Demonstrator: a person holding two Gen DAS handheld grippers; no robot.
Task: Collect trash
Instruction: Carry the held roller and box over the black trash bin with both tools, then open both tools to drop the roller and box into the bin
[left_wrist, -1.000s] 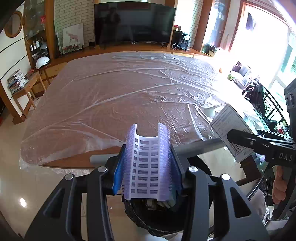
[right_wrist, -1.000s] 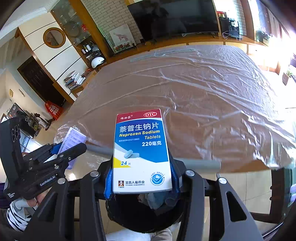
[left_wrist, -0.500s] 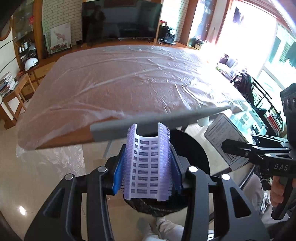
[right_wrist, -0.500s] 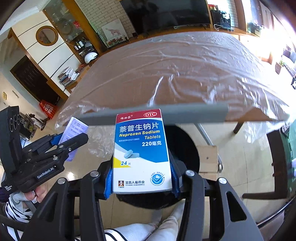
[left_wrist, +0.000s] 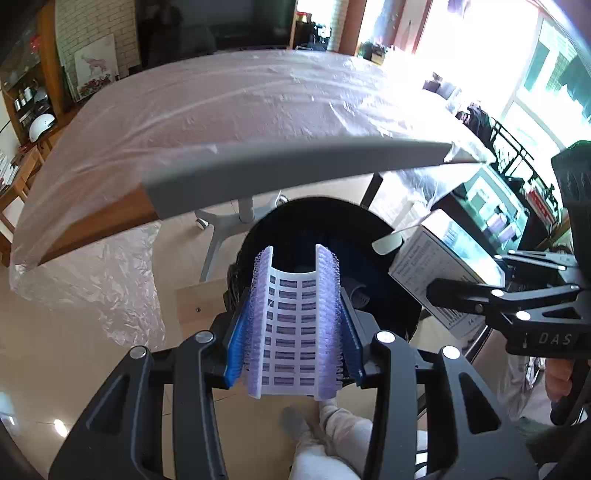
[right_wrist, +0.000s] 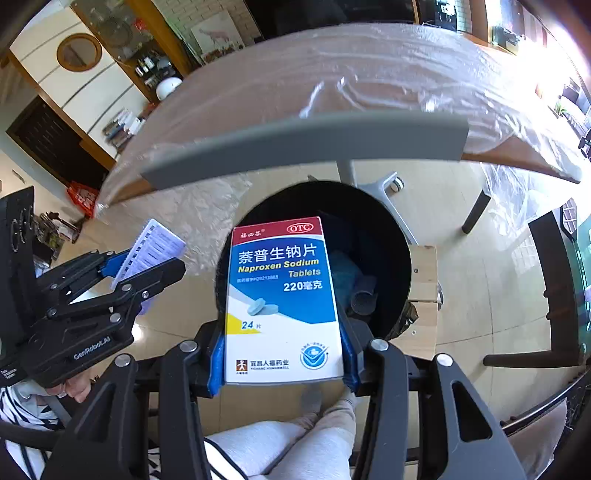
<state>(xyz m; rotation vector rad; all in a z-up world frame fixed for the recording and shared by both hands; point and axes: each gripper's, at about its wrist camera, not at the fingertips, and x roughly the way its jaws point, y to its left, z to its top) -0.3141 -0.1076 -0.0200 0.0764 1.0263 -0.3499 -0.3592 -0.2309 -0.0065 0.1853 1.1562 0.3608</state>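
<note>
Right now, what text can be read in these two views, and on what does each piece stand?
"OTC", "Naproxen Sodium Tablets", "220", "24": medicine box, clamped in the right gripper.
"GenRoboLAI", roughly: left gripper body.
"DAS": right gripper body, cut off at the left view's edge.
Printed purple-edged sheet, held in the left gripper: too small to read.

The round black trash bin (right_wrist: 384, 236) stands on the tiled floor with its mouth open upward and nothing covering it. A blue crumpled item (right_wrist: 345, 275) and a grey tube (right_wrist: 364, 299) lie low inside, leaving room above them. The grey-edged table under clear plastic sheeting (left_wrist: 295, 173) overhangs beyond the bin's far rim, with its grey wheeled leg (right_wrist: 384, 192) just behind. A pale wooden board (right_wrist: 424, 280) lies under the bin's right side. The person's light-trousered legs (right_wrist: 295, 439) sit near the closer rim.
</note>
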